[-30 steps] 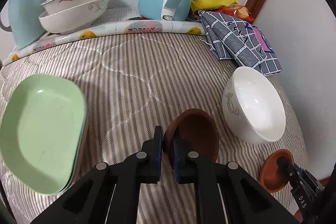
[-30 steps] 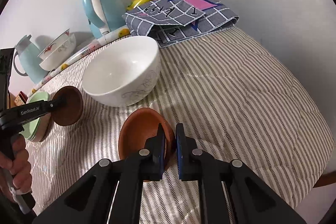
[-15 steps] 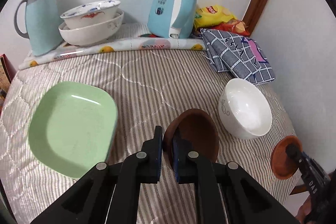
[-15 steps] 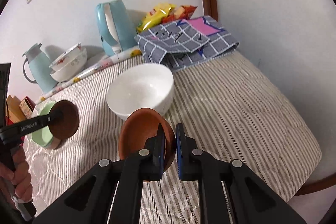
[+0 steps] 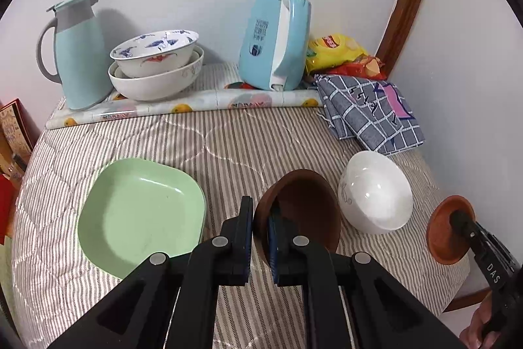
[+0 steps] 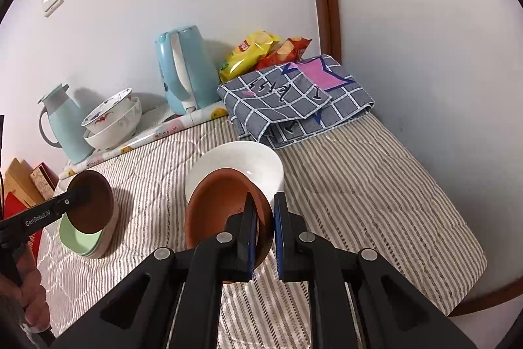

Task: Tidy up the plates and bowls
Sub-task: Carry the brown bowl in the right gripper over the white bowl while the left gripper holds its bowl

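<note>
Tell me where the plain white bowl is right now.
The white bowl sits on the striped cloth toward the right, just in front of the folded grey checked cloth. In the left wrist view it lies between the two held brown bowls.

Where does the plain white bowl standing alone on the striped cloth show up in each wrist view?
Left wrist view: the white bowl stands right of centre, beside the dark brown bowl pinched by the left gripper.
Right wrist view: the white bowl is at centre, partly behind the orange-brown bowl pinched by the right gripper.
Shared landmark: the blue kettle by the wall.
</note>
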Demonstrator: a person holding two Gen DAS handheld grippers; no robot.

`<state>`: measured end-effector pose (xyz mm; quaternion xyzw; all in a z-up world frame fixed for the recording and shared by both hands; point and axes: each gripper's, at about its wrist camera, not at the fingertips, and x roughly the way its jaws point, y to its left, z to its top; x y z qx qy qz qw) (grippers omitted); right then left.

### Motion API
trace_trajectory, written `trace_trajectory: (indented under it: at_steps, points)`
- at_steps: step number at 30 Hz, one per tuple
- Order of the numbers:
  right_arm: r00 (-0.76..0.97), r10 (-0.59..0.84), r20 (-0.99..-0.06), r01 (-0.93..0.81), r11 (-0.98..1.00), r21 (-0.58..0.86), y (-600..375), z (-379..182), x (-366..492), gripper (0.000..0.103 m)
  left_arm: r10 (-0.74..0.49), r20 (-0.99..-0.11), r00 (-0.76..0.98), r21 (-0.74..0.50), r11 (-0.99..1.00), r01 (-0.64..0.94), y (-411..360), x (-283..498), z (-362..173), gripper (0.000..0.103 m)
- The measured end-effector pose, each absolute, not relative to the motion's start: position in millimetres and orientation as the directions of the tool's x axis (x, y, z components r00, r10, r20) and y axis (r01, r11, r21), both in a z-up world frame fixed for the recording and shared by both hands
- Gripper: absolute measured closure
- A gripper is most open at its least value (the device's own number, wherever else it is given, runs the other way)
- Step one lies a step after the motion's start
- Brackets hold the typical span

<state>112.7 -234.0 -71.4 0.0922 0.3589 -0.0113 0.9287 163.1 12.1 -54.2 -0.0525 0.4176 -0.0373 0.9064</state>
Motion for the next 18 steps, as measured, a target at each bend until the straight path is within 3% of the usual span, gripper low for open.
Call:
trace_trajectory:
  at_steps: [18]
  points:
    - [0.727,0.023,-0.686,0.094,0.987,0.133,-231,-71,145,0.093,-0.109,-0.753,0.649,-0.141,0.99,0.002,33,175,-46,0.094]
